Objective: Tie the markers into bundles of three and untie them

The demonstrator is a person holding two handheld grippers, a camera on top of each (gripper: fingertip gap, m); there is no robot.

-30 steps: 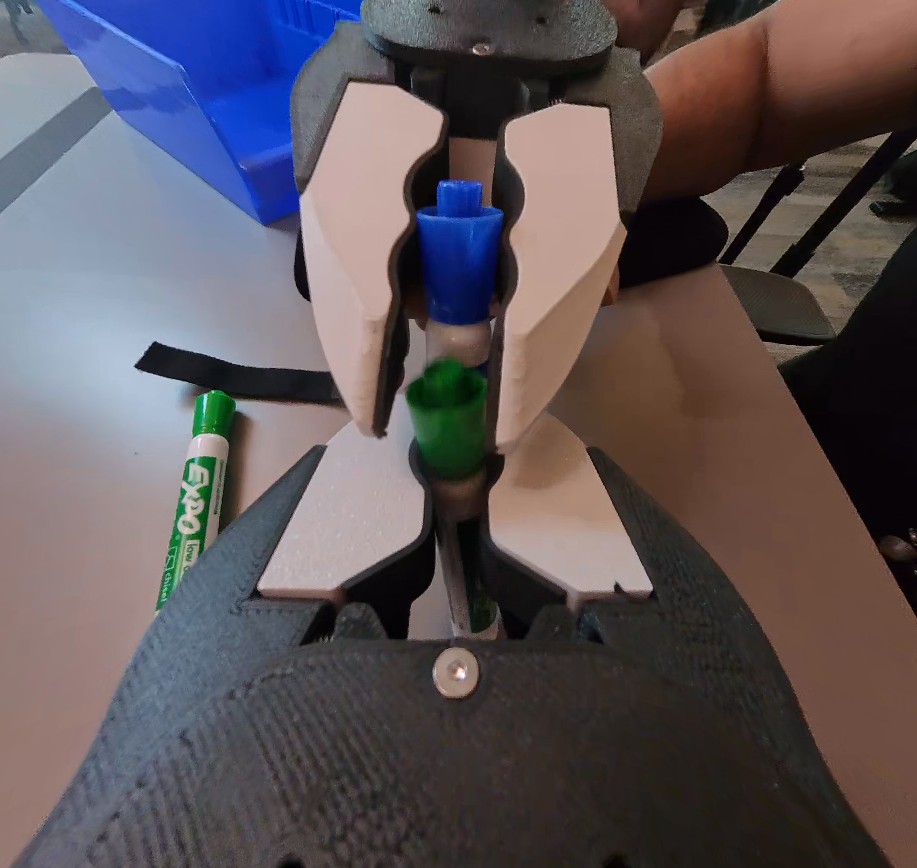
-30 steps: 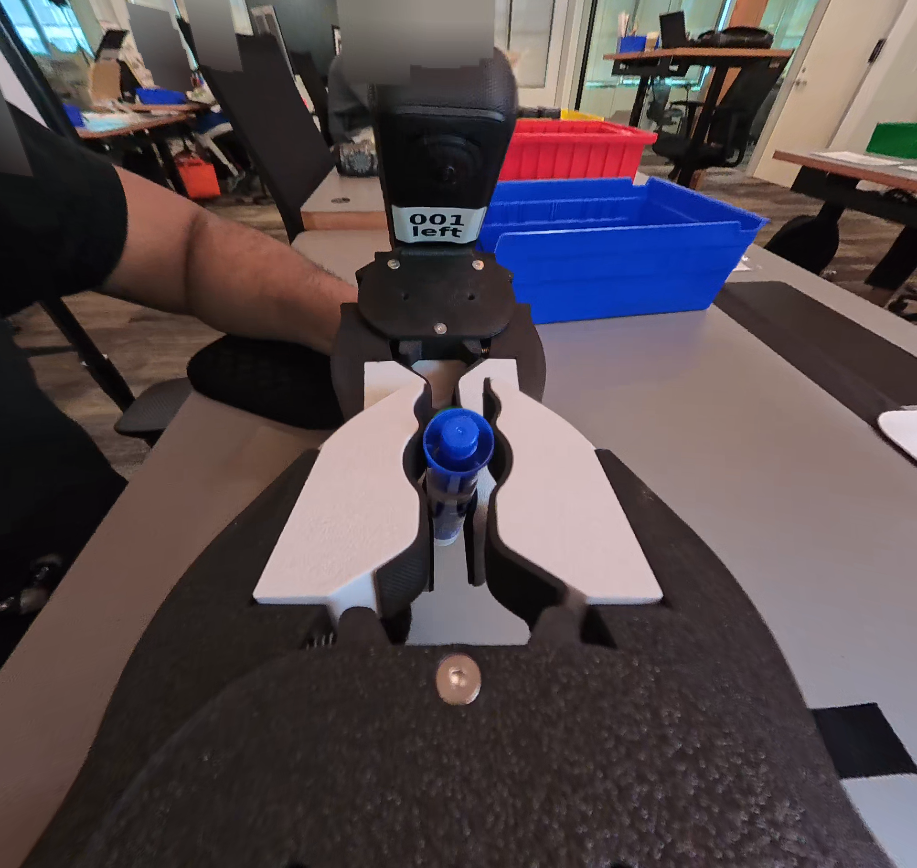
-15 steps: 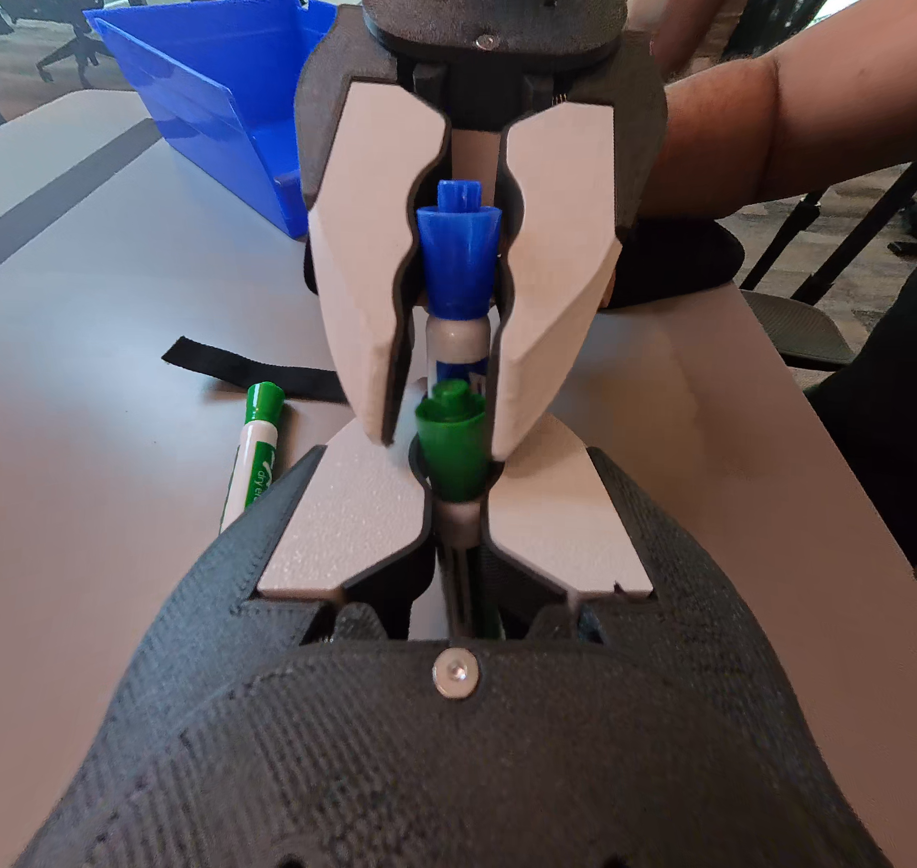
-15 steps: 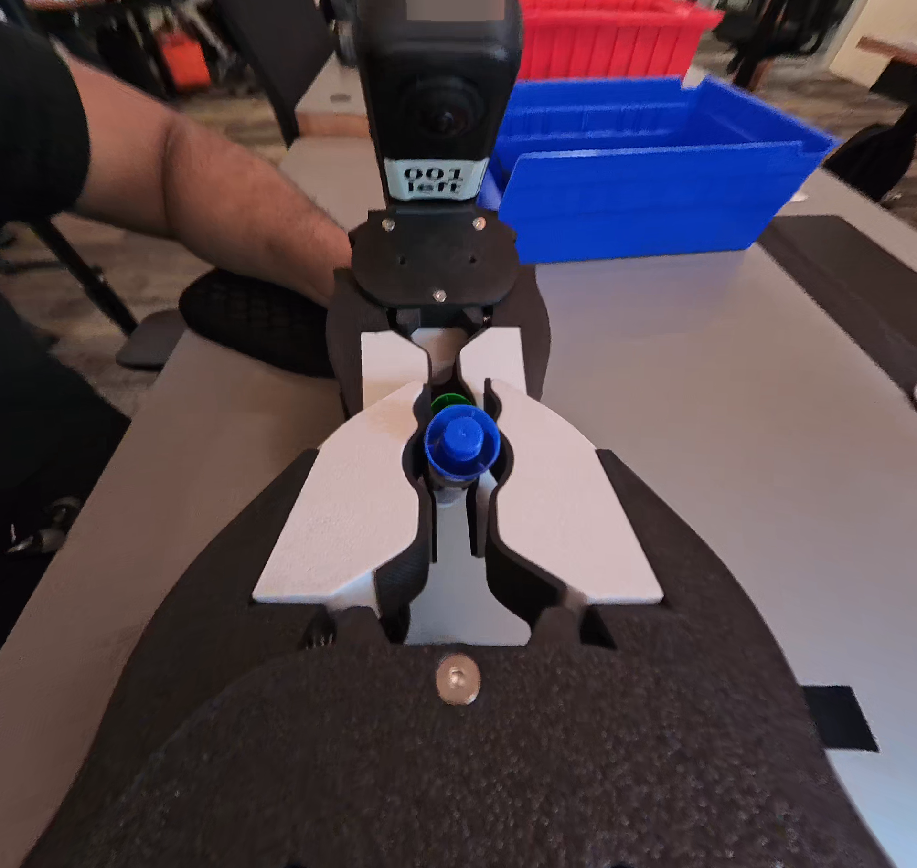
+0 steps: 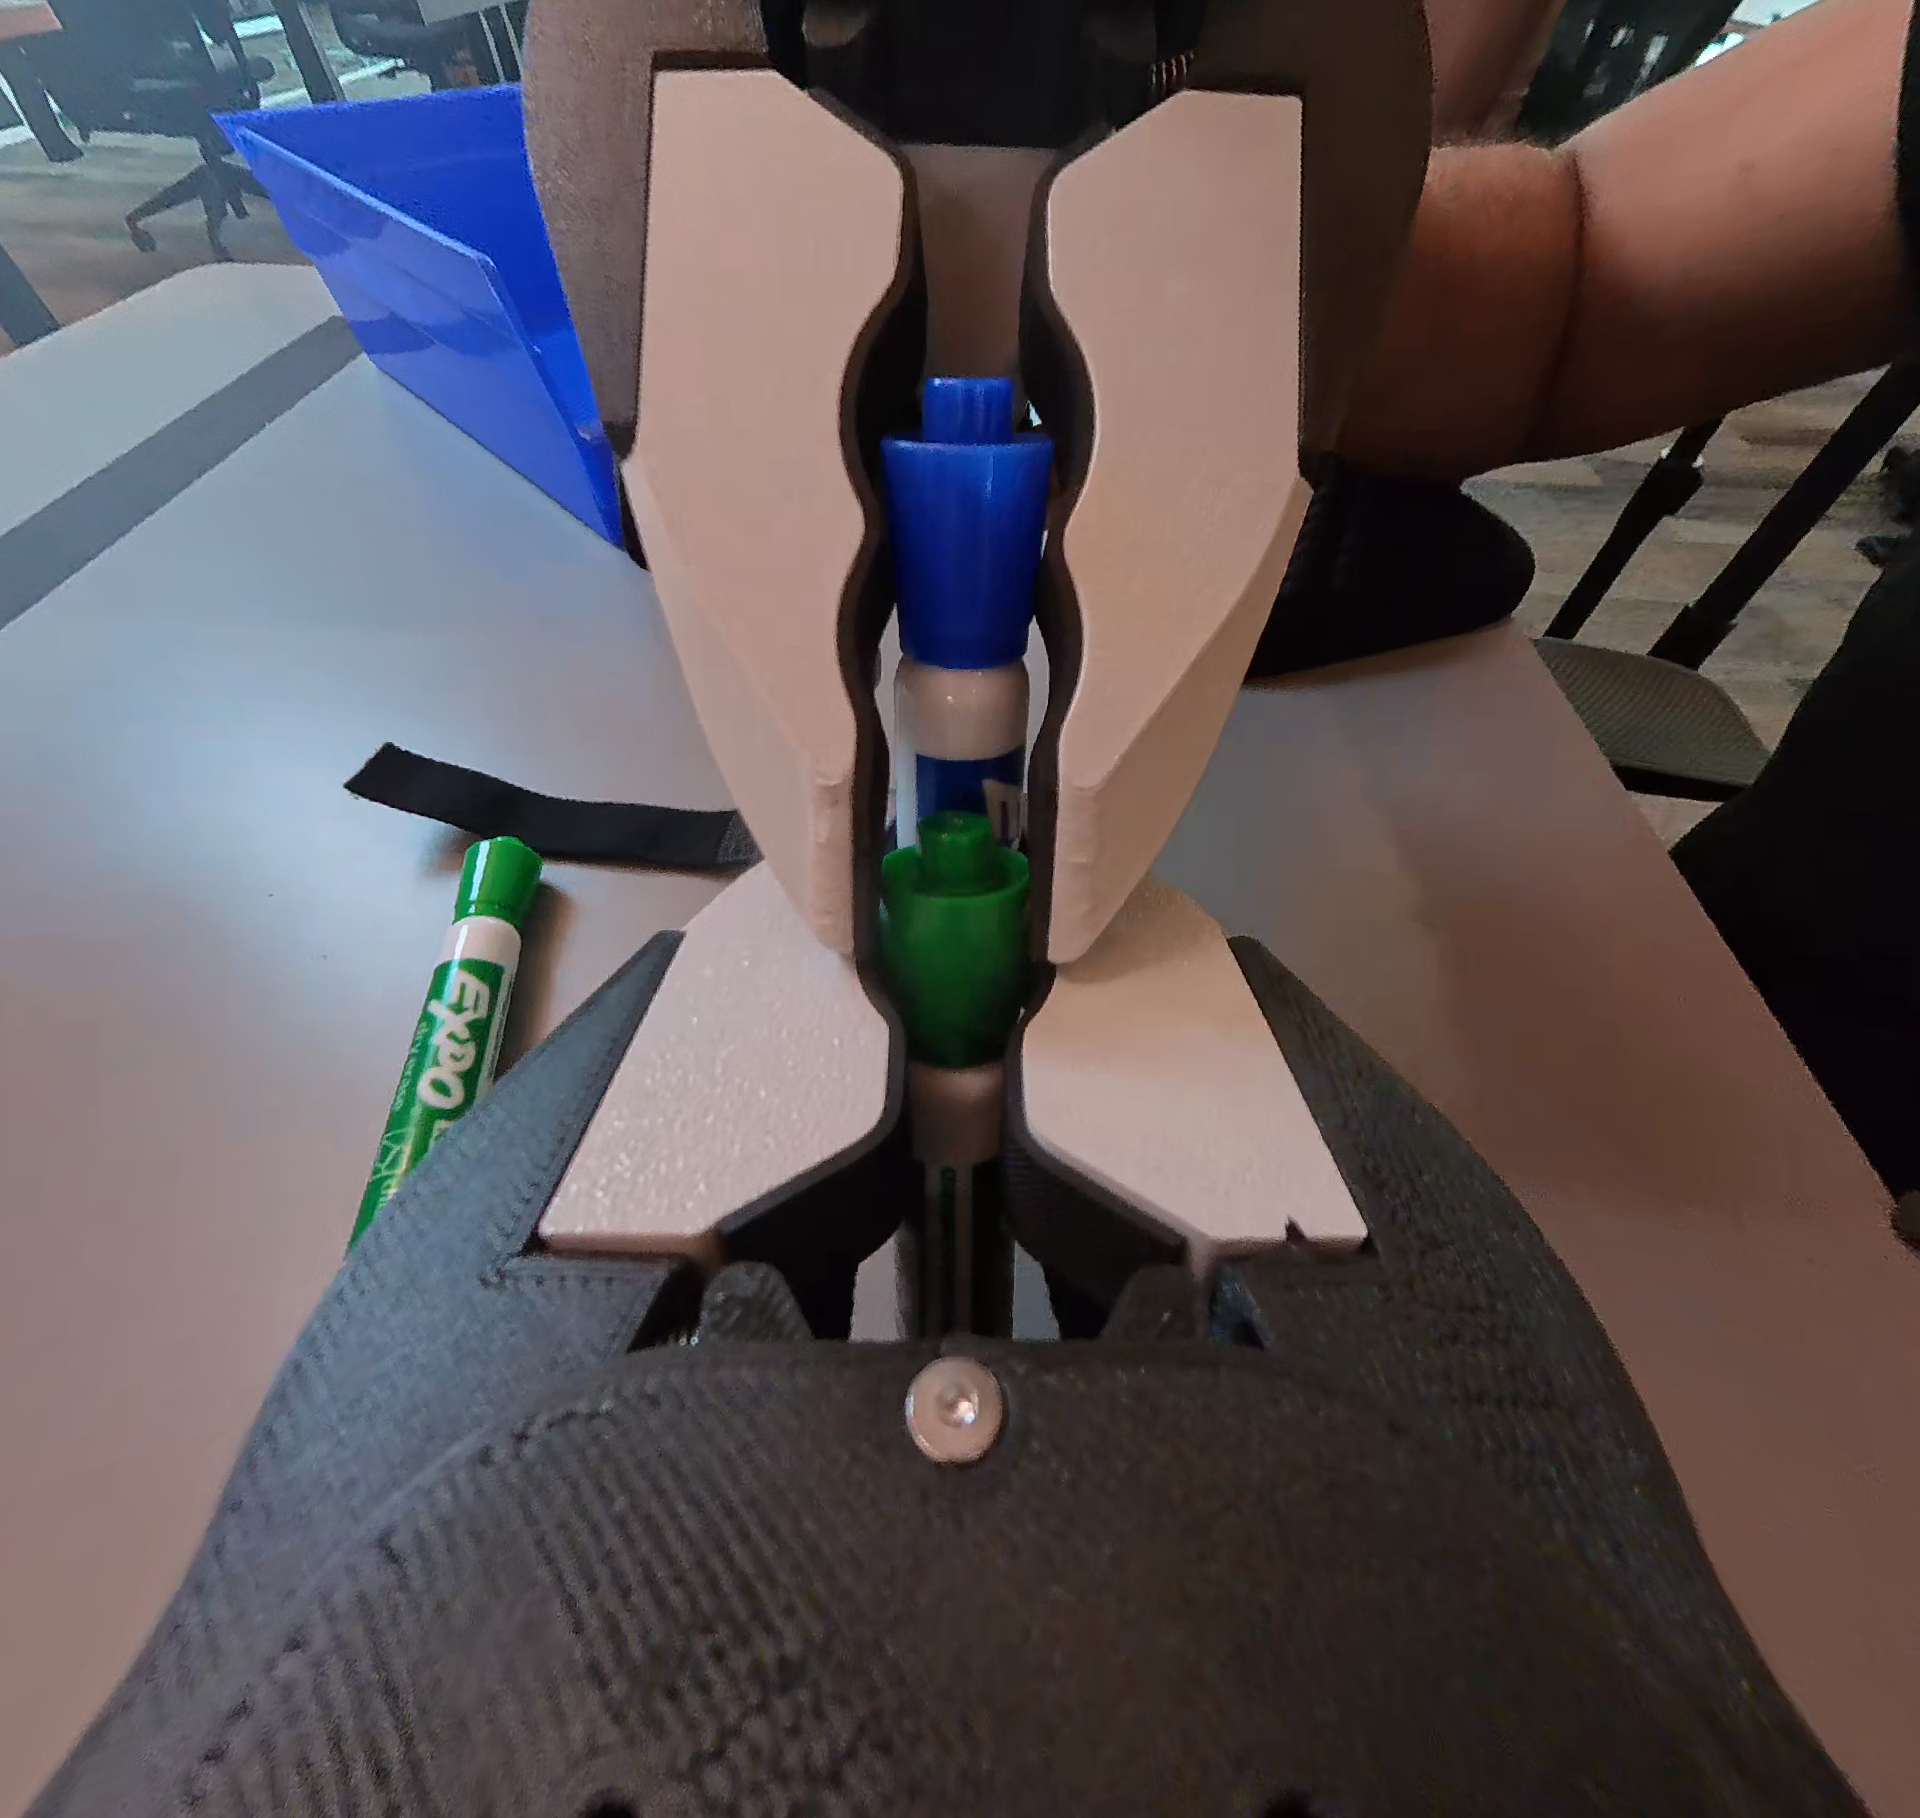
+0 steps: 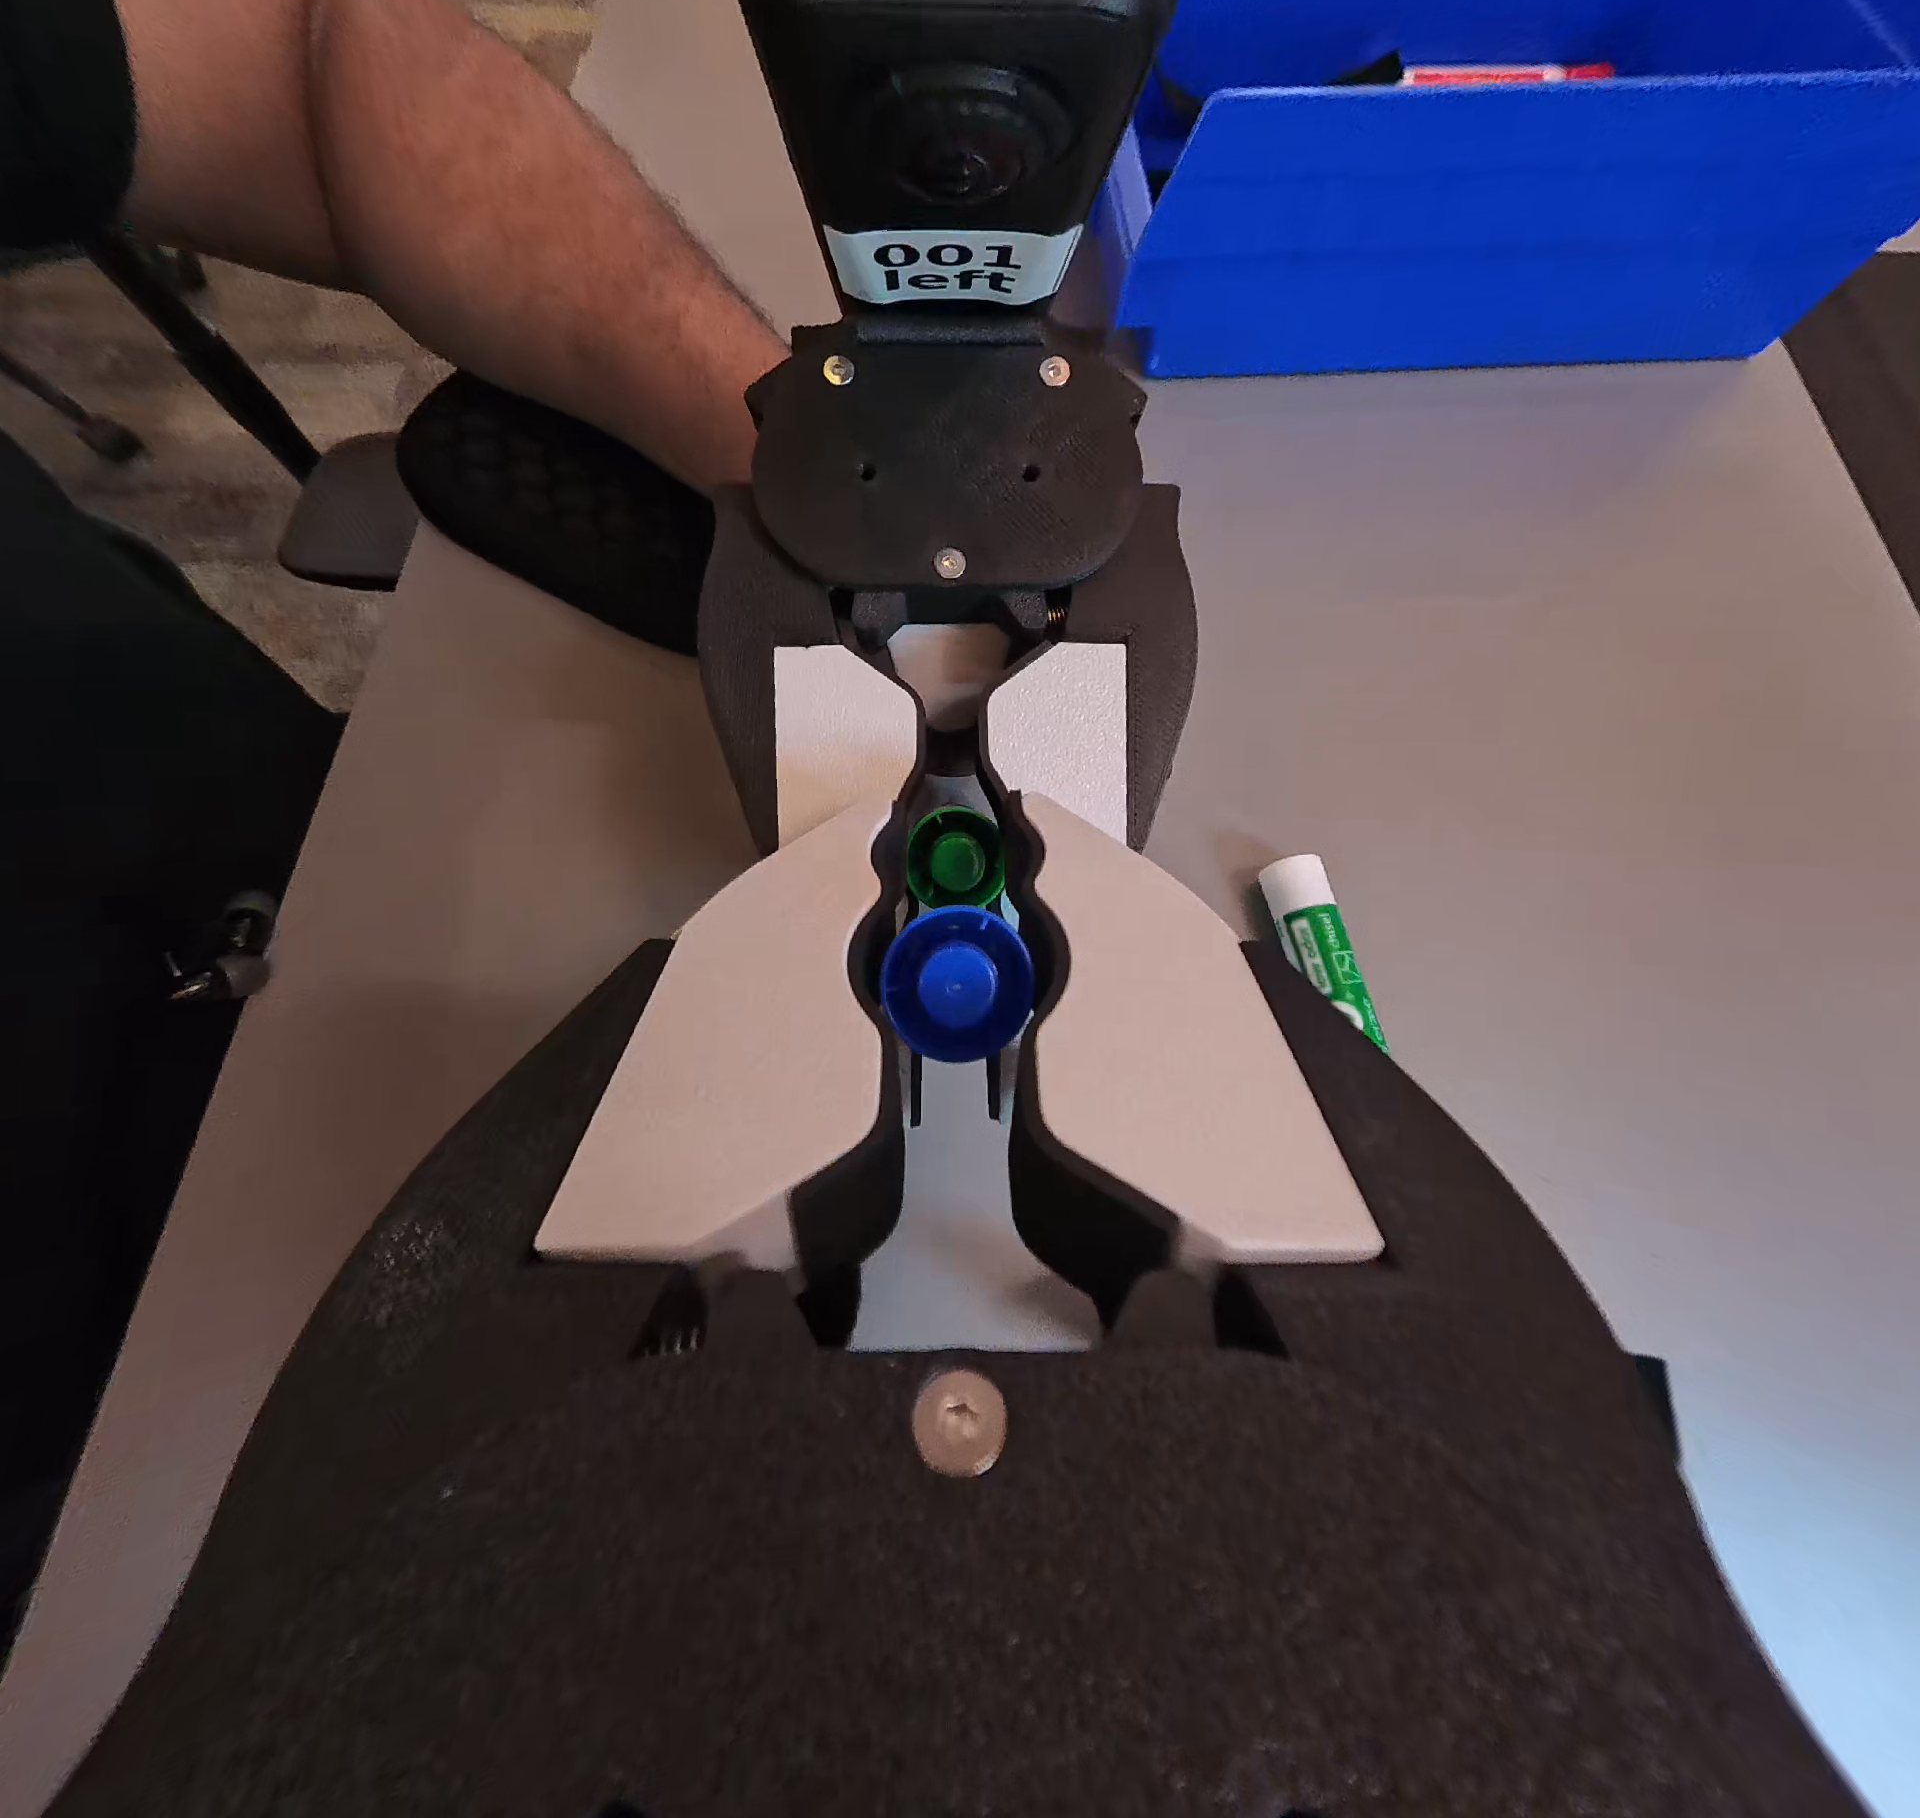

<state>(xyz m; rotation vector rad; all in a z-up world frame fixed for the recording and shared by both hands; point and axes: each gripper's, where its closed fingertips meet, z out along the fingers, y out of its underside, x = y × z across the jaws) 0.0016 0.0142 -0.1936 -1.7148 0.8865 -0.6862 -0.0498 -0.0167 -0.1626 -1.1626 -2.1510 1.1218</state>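
Observation:
My left gripper (image 5: 956, 979) is shut on a green-capped marker (image 5: 954, 947), cap pointing away from its camera. My right gripper (image 6: 956, 875) faces it head-on and is shut on a blue-capped marker (image 6: 956, 984). In the left wrist view the blue marker (image 5: 961, 542) lies in line just beyond the green cap, between the right gripper's white fingers (image 5: 769, 480). In the right wrist view the green cap (image 6: 951, 859) sits right behind the blue cap. The two grippers' fingers overlap. A second green marker (image 5: 468, 999) lies loose on the table; its end also shows in the right wrist view (image 6: 1325, 947).
A black strap (image 5: 540, 812) lies flat on the grey table (image 5: 260, 677) beyond the loose marker. A blue bin (image 6: 1507, 210) stands at the table's far side with a red marker (image 6: 1507, 73) in it. A person's forearm (image 5: 1662, 262) and office chairs are close by. Across from one pair of fingers to the other is roughly 6 cm. From the left gripper's tips to the black strap (image 5: 540, 812) is close to 15 cm.
The two grippers have closed in on each other until their fingers overlap. The green cap has come up against the blue marker. The right wrist view has tilted down toward the table.

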